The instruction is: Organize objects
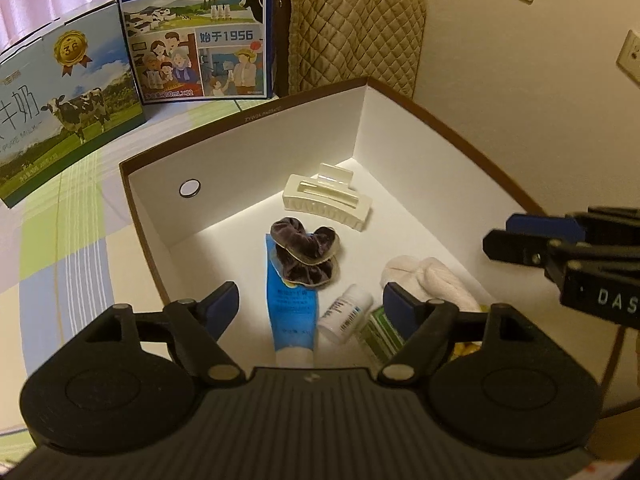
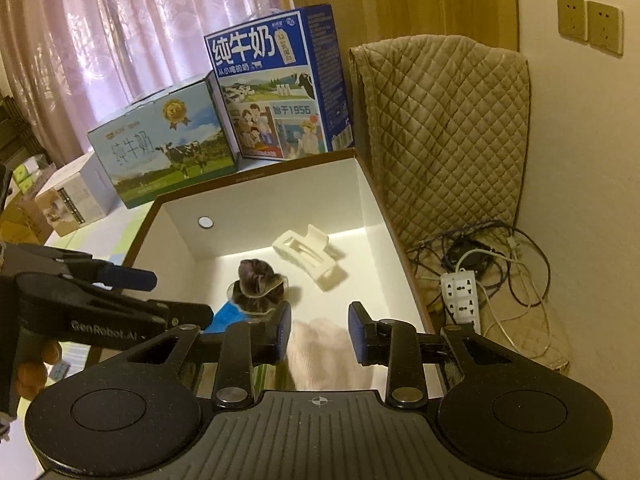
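A white box with a brown rim [image 1: 248, 120] [image 2: 256, 172] holds a cream hair claw [image 1: 326, 198] [image 2: 308, 256], a dark velvet scrunchie [image 1: 306, 252] [image 2: 258, 286], a blue tube [image 1: 291, 308], a small white bottle [image 1: 346, 314], a green packet [image 1: 380, 334] and a rolled pale pink cloth [image 1: 424, 280] [image 2: 326, 354]. My left gripper [image 1: 310, 300] is open and empty above the tube and bottle. My right gripper [image 2: 319, 334] is open and empty just above the pink cloth; it also shows in the left wrist view [image 1: 520, 236].
Two milk cartons [image 1: 200, 32] [image 1: 60, 120] stand behind the box on a checked cloth [image 1: 60, 260]. A quilted cover [image 2: 448, 128] stands to the right. A power strip [image 2: 460, 296] and cables [image 2: 516, 264] lie on the floor by the wall.
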`<state>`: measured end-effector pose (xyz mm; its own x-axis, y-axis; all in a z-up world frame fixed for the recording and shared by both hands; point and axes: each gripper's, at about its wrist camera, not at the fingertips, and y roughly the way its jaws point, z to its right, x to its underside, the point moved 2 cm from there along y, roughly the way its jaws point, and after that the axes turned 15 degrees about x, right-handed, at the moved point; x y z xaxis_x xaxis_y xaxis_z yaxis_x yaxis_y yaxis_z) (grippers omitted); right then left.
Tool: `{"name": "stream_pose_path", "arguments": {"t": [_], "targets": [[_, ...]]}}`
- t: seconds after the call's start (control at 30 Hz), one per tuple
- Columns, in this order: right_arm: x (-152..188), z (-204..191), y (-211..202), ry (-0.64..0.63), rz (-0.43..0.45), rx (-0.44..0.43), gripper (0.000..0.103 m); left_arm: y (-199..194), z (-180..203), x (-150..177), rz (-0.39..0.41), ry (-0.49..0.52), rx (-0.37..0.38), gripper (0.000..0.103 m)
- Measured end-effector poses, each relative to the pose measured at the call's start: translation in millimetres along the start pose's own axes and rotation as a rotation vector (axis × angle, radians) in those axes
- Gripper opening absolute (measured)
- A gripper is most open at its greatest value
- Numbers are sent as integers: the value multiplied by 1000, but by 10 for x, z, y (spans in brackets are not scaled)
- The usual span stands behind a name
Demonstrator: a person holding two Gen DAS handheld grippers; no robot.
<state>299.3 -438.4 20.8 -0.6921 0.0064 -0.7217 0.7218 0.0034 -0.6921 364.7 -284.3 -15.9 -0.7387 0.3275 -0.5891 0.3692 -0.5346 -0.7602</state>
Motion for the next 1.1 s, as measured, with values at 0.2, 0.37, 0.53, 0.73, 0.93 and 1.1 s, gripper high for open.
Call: {"name": "stream_pose_path", "arguments": {"t": [0.2,0.37,0.53,0.73,0.93,1.1], "targets": [[116,-35,-295,-1,26,-4,60,-243,138,91,23,21,34,82],[193,-32,-592,43,56,-26,66,-463,232,220,37,23,58,84],[281,-133,-906,39,82,-4,69,-741,278,372,51,8,62,85],[441,-324,-1192,19,99,4,70,-1079,341,566,75,24,45,87],[627,-515,-1408,28,98,-46,71,-1344,249,815,90,-8,40,88],[724,-754,-1528,30,103,-71,72,-1591,117,1059,118,-54,18,89]]}}
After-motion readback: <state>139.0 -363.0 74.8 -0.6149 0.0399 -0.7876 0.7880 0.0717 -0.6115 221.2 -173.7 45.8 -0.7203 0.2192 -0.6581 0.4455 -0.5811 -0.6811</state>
